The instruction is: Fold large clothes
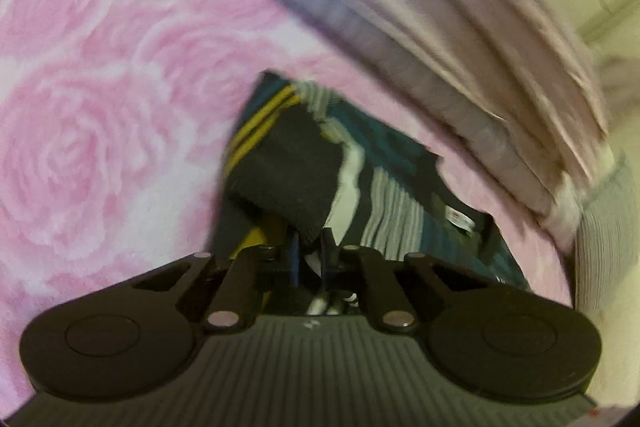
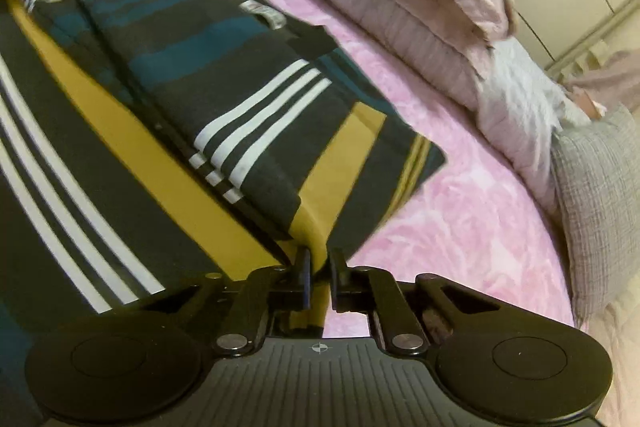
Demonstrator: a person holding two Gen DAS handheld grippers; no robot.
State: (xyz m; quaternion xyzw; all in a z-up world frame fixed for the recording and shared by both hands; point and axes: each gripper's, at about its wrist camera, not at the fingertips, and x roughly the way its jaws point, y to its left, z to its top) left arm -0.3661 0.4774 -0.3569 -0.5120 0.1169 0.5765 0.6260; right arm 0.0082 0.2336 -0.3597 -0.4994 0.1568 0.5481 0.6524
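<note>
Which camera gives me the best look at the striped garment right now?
The right wrist view: the striped garment fills it, folded layers and edges visible on the pink bedspread. The left wrist view shows only a blurred, bunched portion beyond its gripper.

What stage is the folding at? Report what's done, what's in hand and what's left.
Done: the striped garment lies on the pink rose bedspread with one layer already doubled over. In hand: the left gripper and right gripper are each shut on an edge of it. Left: laying that held edge down and making any further folds; no neat final bundle shows yet.
</note>
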